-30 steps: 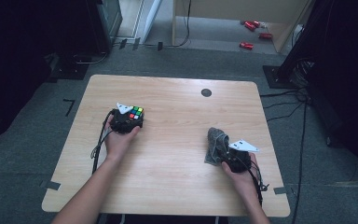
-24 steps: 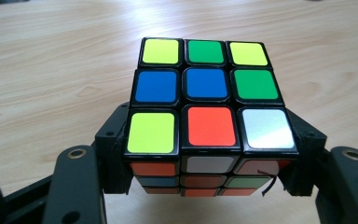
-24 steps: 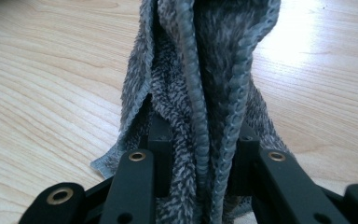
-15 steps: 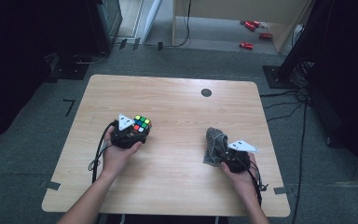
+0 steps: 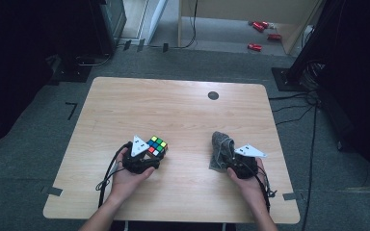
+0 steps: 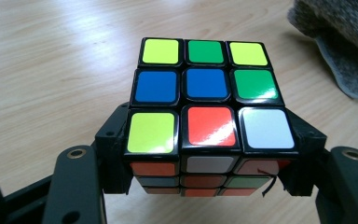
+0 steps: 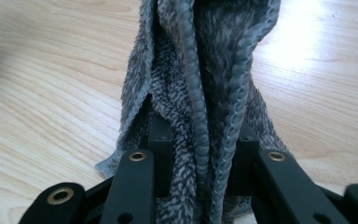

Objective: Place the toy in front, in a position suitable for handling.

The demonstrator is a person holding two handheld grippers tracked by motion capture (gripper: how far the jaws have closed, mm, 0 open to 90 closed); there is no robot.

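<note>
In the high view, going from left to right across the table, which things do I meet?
left gripper → Rubik's cube → grey cloth → right gripper

1. Left tongs (image 5: 149, 155): black body, topped by a pale grey three-cornered plate; a black cable trails from the rear in a loop.
2. Left tongs, close view (image 6: 209, 182): two matt black jaws on flat linked bars, each bar with a brass-ringed pivot hole.
3. Right tongs (image 5: 229, 161): the same black body, grey three-cornered plate and thin dark cables at the back.
4. Right tongs, close view (image 7: 200, 158): black jaws on paired bars with brass-ringed holes.
5. Forearms: bare, no sleeves visible.
</note>
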